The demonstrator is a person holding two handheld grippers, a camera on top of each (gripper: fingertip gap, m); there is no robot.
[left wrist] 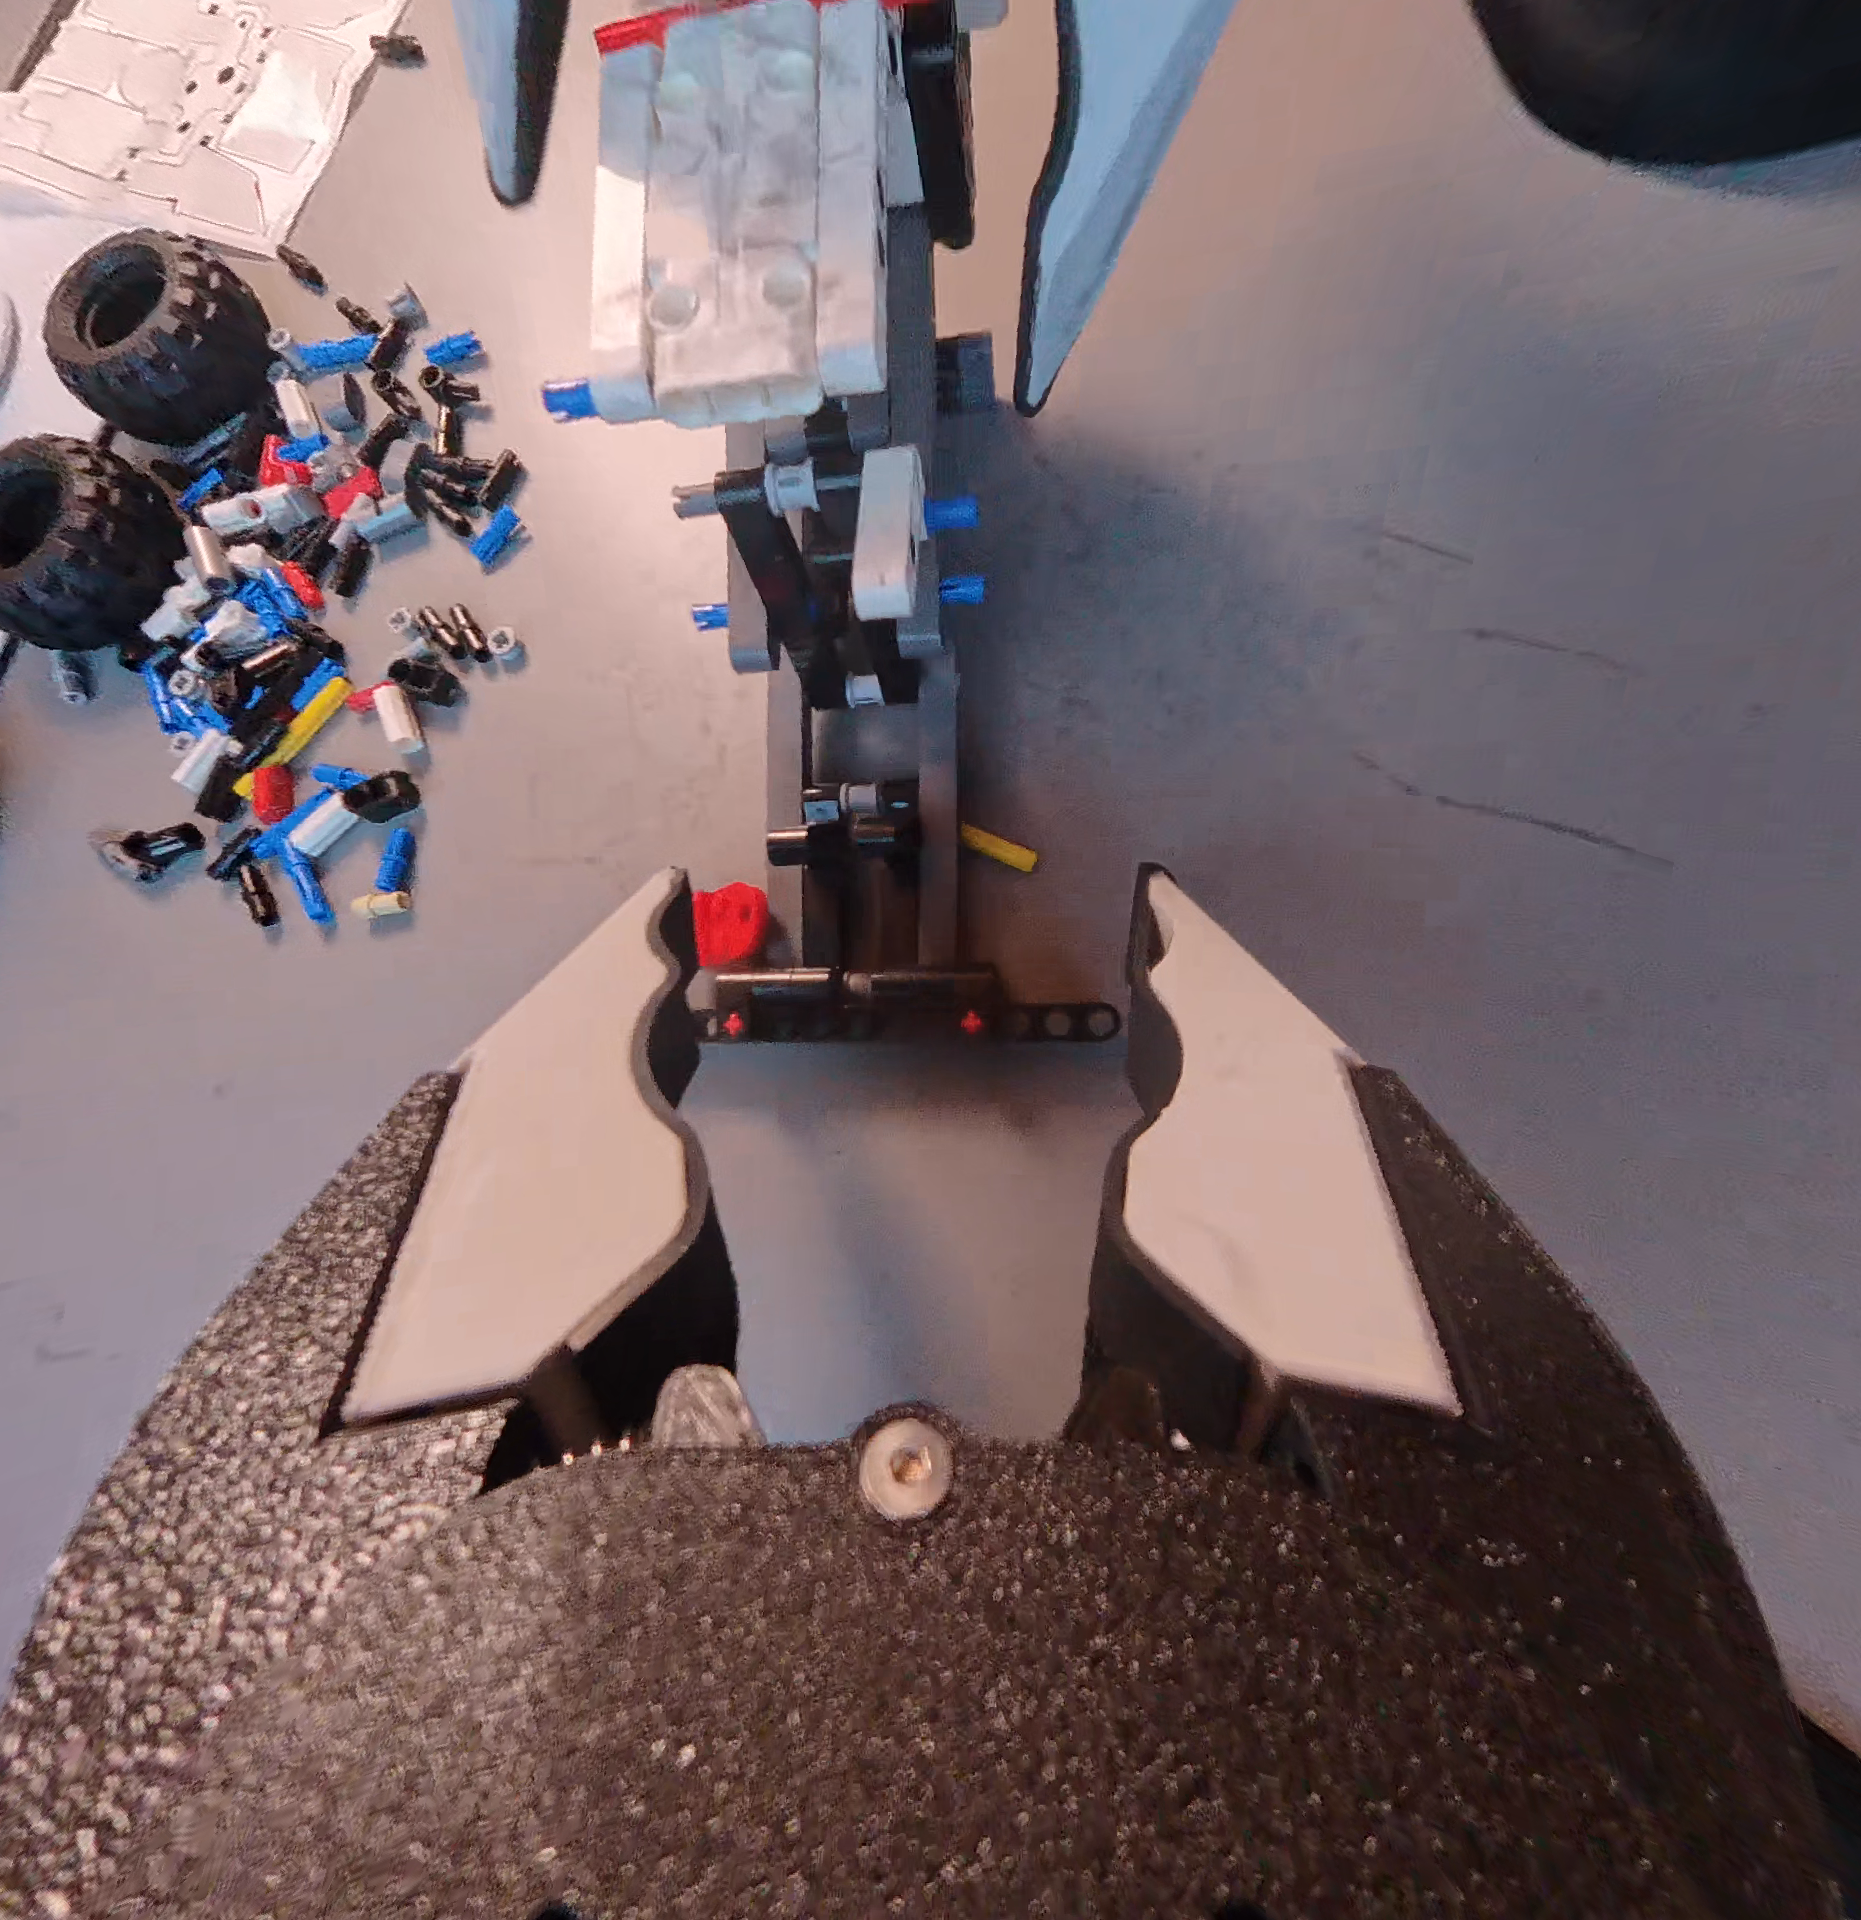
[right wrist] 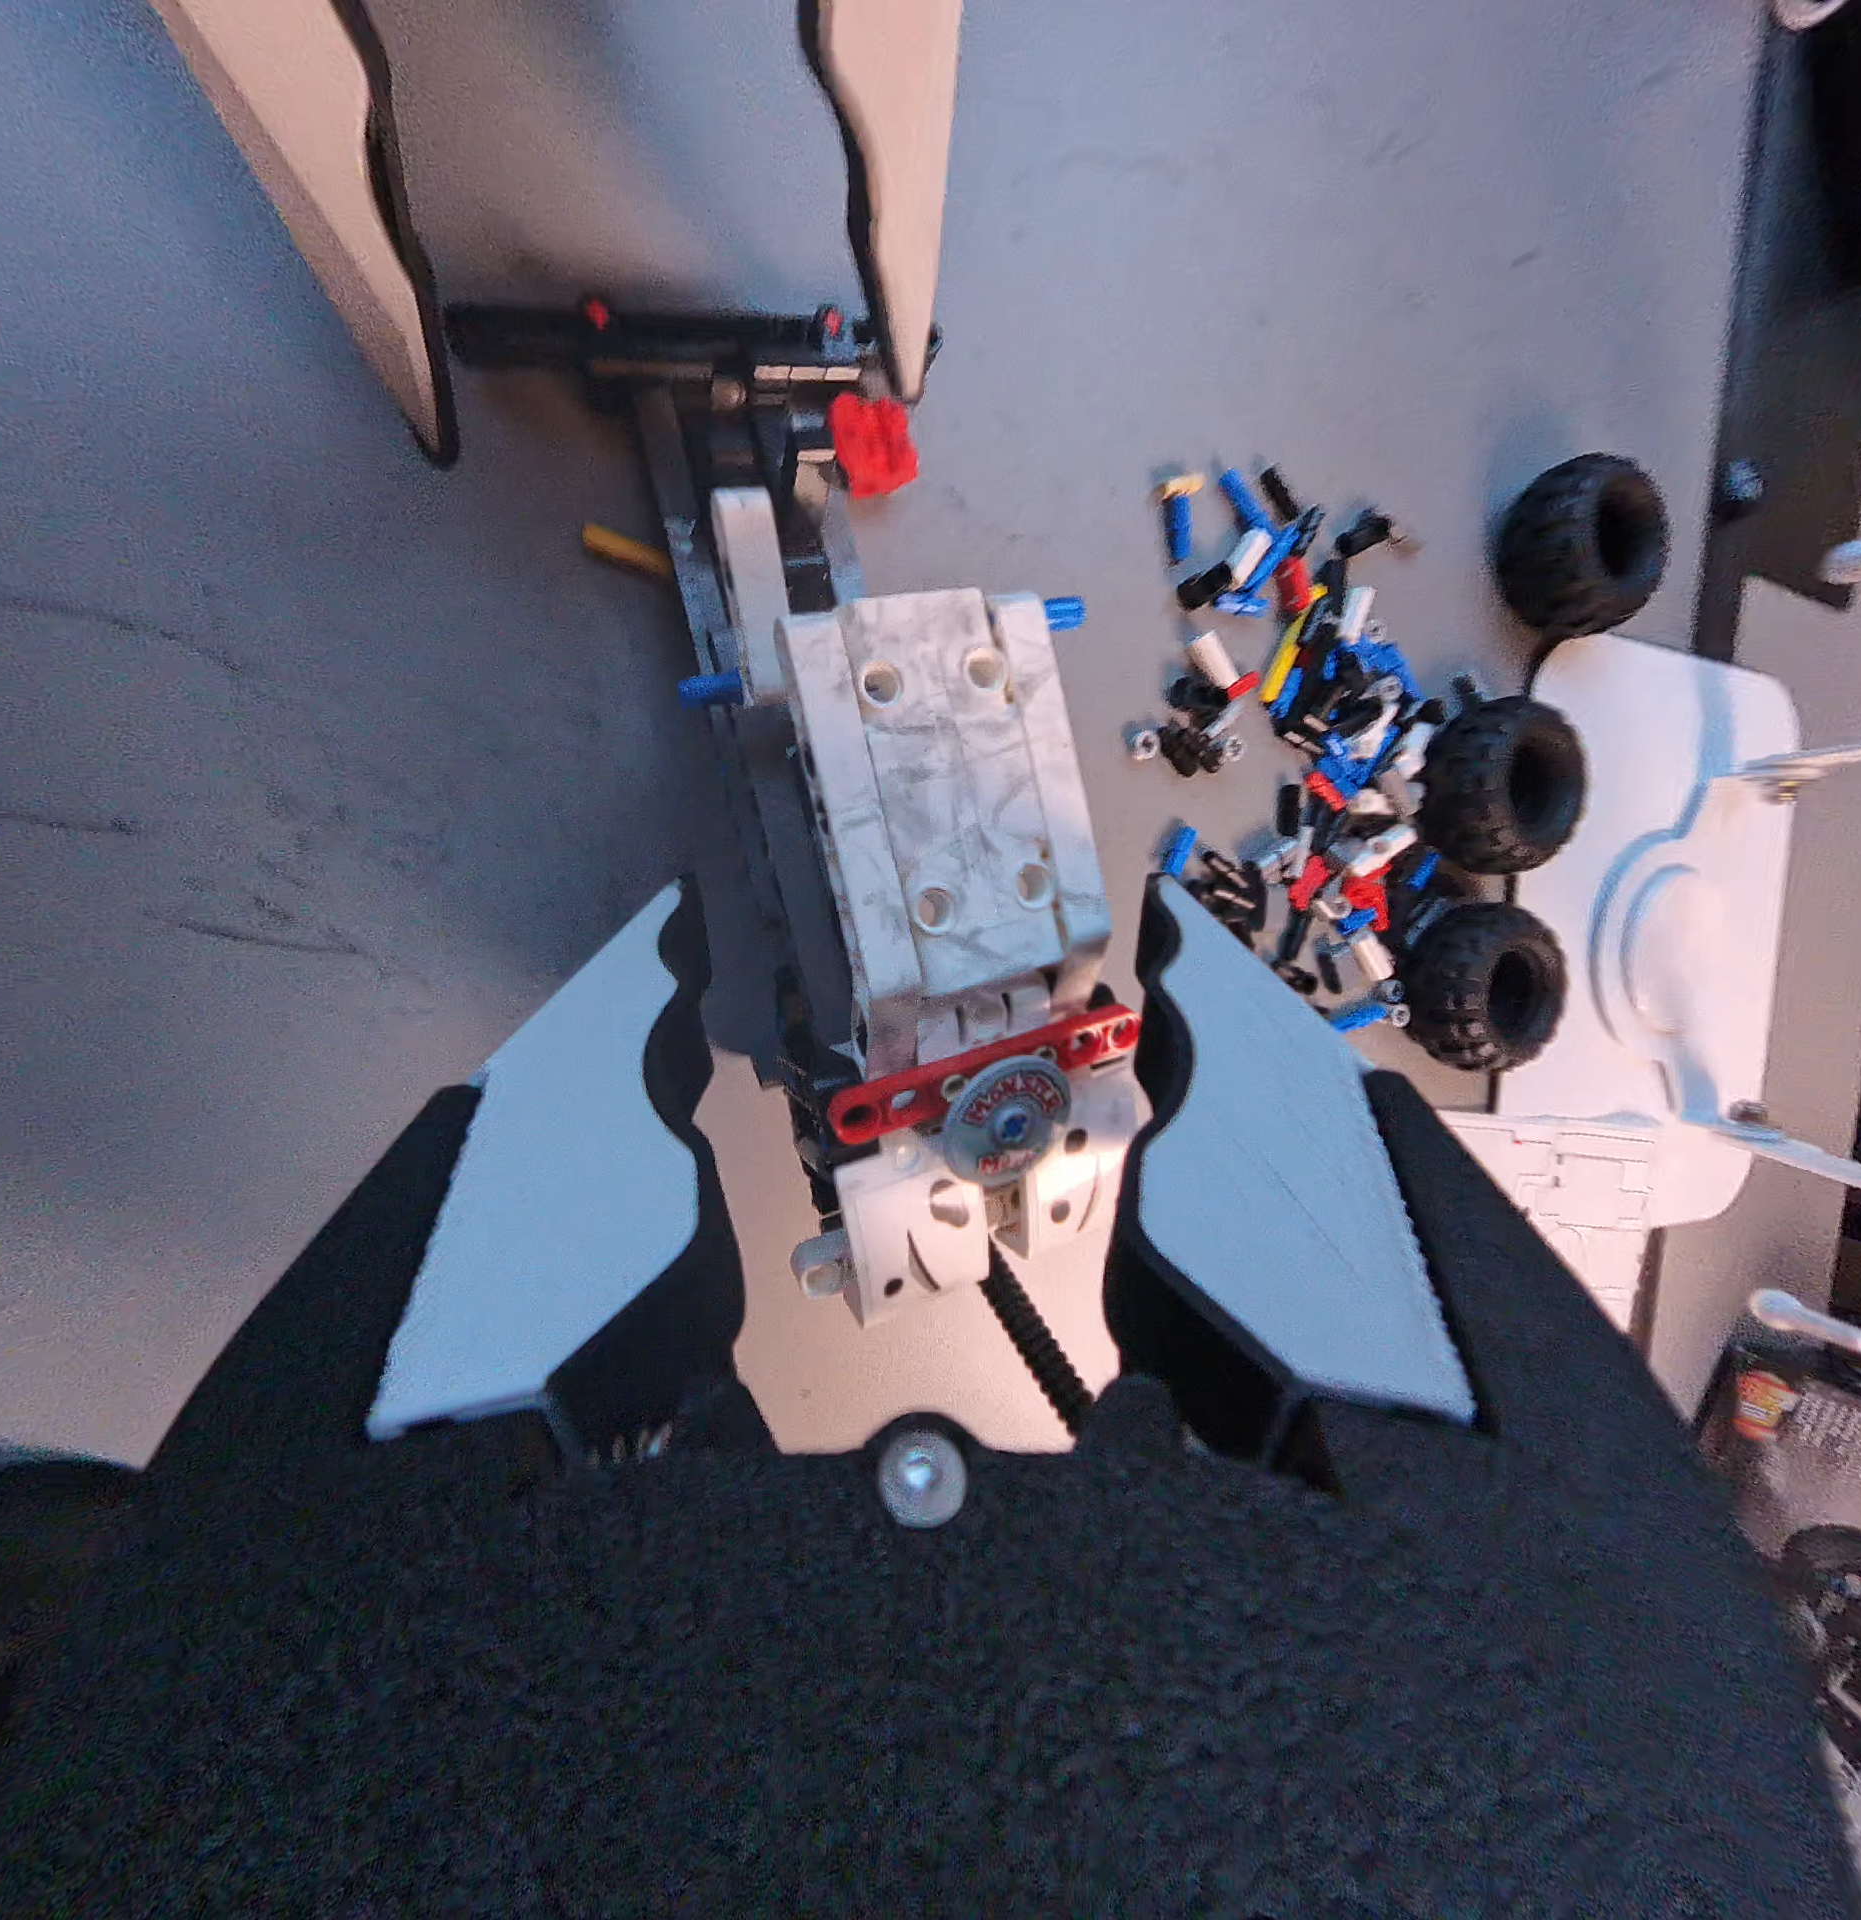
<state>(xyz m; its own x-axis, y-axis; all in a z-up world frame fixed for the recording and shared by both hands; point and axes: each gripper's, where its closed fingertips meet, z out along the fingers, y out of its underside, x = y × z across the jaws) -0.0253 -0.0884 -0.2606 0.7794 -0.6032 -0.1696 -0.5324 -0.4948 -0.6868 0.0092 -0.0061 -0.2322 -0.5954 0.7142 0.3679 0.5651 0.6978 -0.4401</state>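
A part-built toy vehicle (left wrist: 853, 582) of white, grey and black building pieces lies on the grey table between my two grippers. My left gripper (left wrist: 910, 935) is open, its jaws either side of the black cross beam (left wrist: 905, 1023) at the model's rear end, beside a red piece (left wrist: 732, 923). My right gripper (right wrist: 921, 904) is open around the model's white front (right wrist: 947, 790), where a red beam (right wrist: 895, 1107) and a round grey disc (right wrist: 1009, 1117) sit. Its right finger looks to touch the red beam. Each gripper shows in the other's view: the right (left wrist: 770, 301), the left (right wrist: 674, 421).
A pile of small blue, black, white and red pins (left wrist: 313, 623) lies left of the model with two black tyres (left wrist: 147, 332); in the right wrist view three tyres (right wrist: 1508, 779) show. A yellow pin (left wrist: 999, 847) lies by the chassis. A white sheet (left wrist: 199, 104) and a white moulded tray (right wrist: 1674, 914) lie beyond. Across from one pair of fingers to the other is roughly 10 centimeters.
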